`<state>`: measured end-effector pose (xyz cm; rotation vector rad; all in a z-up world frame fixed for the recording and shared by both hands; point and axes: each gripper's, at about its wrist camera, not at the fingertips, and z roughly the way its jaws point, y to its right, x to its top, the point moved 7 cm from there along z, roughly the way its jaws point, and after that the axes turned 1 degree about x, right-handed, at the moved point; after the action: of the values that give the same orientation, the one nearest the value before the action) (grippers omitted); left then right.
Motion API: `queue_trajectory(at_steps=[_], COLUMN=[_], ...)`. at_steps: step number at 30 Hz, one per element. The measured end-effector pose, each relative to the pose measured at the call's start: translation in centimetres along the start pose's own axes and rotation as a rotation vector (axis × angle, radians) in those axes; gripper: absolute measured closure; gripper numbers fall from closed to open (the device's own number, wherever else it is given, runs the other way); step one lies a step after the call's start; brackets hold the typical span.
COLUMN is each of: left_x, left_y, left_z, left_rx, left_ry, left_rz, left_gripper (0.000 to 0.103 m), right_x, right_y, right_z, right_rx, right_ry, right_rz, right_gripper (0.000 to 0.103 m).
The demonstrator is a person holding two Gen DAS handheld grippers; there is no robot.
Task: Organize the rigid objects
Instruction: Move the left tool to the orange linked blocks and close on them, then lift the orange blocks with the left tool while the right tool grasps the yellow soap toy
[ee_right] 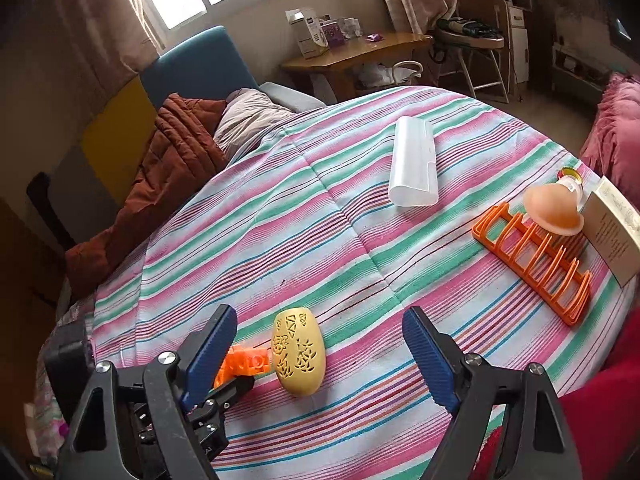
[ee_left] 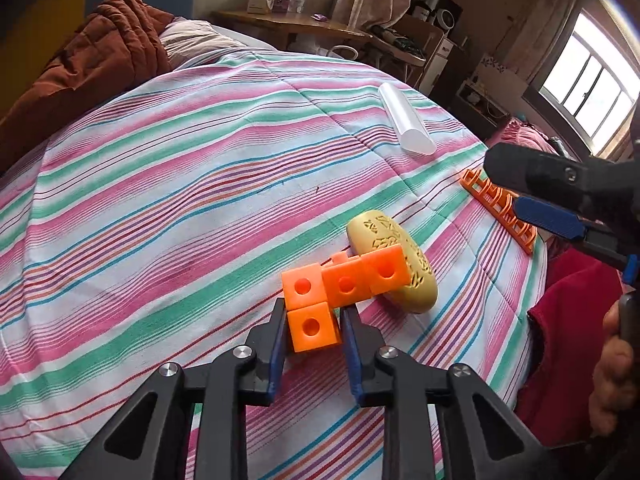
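Note:
An orange piece of joined cubes (ee_left: 340,292) lies on the striped bedspread (ee_left: 180,200), its far end against a yellow patterned oval object (ee_left: 394,260). My left gripper (ee_left: 314,312) is shut on the nearest cube. The cube piece (ee_right: 244,362) and the yellow oval (ee_right: 298,352) also show in the right wrist view. My right gripper (ee_right: 320,344) is open and empty, hovering above the bedspread (ee_right: 360,240) just right of the oval. It shows in the left wrist view at the right edge (ee_left: 552,216).
An orange slotted rack (ee_right: 532,256) lies at the right, with a peach funnel-shaped object (ee_right: 552,208) and a card (ee_right: 612,232) beside it. A translucent white case (ee_right: 414,164) lies farther back. A brown quilt (ee_right: 176,160) is bunched at the left. A wooden desk (ee_right: 360,52) stands behind.

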<state>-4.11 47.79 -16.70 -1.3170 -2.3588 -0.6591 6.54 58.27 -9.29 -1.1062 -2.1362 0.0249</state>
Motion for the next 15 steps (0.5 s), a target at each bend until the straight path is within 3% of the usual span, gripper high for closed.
queue_trajectory(at_steps=[8, 15], left_x=[-4.2, -7.1], left_y=[-2.9, -4.7], left_z=[-4.2, -8.3], left_rx=[0.079, 0.115], left_ry=[0.036, 0.074], left_rz=[-0.089, -0.146], left_gripper=[0.078, 0.078], right_x=[-1.6, -3.1], right_y=[-1.2, -2.5], right_z=[2.3, 5.4], right_rx=[-0.031, -0.052], right_ry=[-0.065, -0.129], right_rz=[-0.098, -0.197], right_gripper=[0.026, 0.026])
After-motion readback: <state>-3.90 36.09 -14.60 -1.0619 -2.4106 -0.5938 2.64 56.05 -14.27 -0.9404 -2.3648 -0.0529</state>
